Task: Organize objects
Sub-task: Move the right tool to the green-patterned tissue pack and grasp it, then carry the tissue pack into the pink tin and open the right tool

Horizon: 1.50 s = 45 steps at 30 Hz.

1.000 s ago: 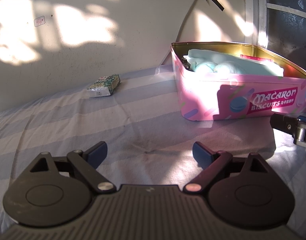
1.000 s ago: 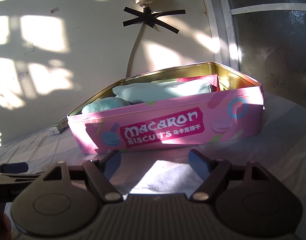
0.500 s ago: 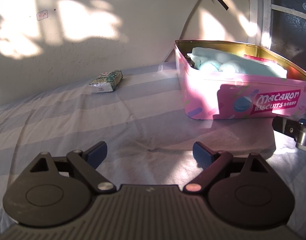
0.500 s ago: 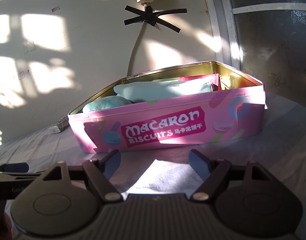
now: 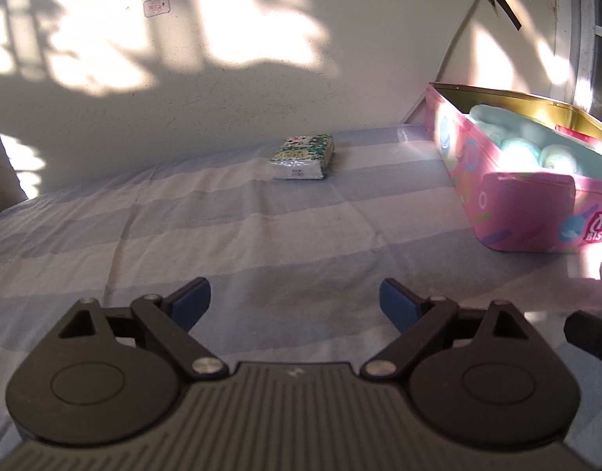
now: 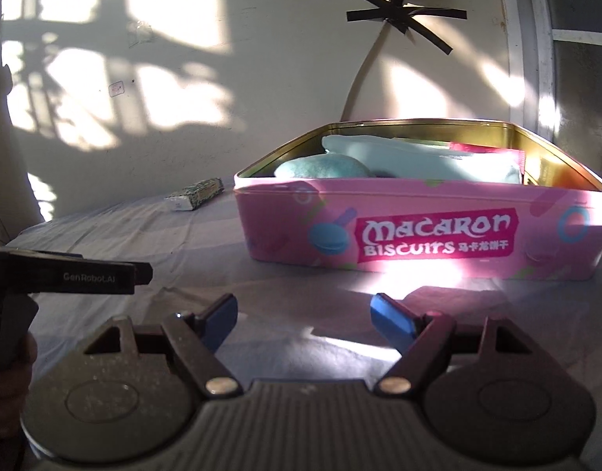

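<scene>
Jaws of the left gripper (image 5: 295,300) and right gripper (image 6: 304,314) stand spread and empty above the striped cloth (image 5: 222,235), the pink tin (image 6: 418,231) beyond, the small packet (image 5: 302,157) near the wall.

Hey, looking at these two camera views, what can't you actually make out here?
- Biscuit tin, left view: right end cut by frame edge.
- Tin's contents, right view: bottom hidden by front wall.
- Small packet, left view: print too small.
- Wall sticker, left view: text too small.
</scene>
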Each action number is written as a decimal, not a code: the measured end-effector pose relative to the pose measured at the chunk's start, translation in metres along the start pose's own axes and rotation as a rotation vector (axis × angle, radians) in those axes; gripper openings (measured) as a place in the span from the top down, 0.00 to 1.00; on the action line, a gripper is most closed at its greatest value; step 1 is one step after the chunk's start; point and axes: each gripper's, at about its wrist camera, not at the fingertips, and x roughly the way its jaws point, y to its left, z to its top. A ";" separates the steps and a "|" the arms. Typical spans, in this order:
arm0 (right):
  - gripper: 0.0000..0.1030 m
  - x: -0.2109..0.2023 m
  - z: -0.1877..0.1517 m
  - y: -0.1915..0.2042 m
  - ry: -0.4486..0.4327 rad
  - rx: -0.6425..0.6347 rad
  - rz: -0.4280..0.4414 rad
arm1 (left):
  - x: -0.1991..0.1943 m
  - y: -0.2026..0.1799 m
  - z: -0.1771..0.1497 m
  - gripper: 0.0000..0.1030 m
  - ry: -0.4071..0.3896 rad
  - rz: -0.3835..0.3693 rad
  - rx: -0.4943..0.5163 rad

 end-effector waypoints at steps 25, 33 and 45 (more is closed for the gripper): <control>0.19 0.241 0.127 0.134 0.160 -0.063 -0.012 | 0.034 0.147 -0.009 0.08 0.055 0.100 -0.443; 0.40 0.219 0.101 0.137 0.176 -0.164 0.061 | 0.033 0.154 -0.010 0.08 0.040 0.065 -0.466; 0.36 0.034 0.003 0.068 0.161 -0.369 0.250 | 0.013 0.081 -0.011 0.09 0.081 -0.639 -0.294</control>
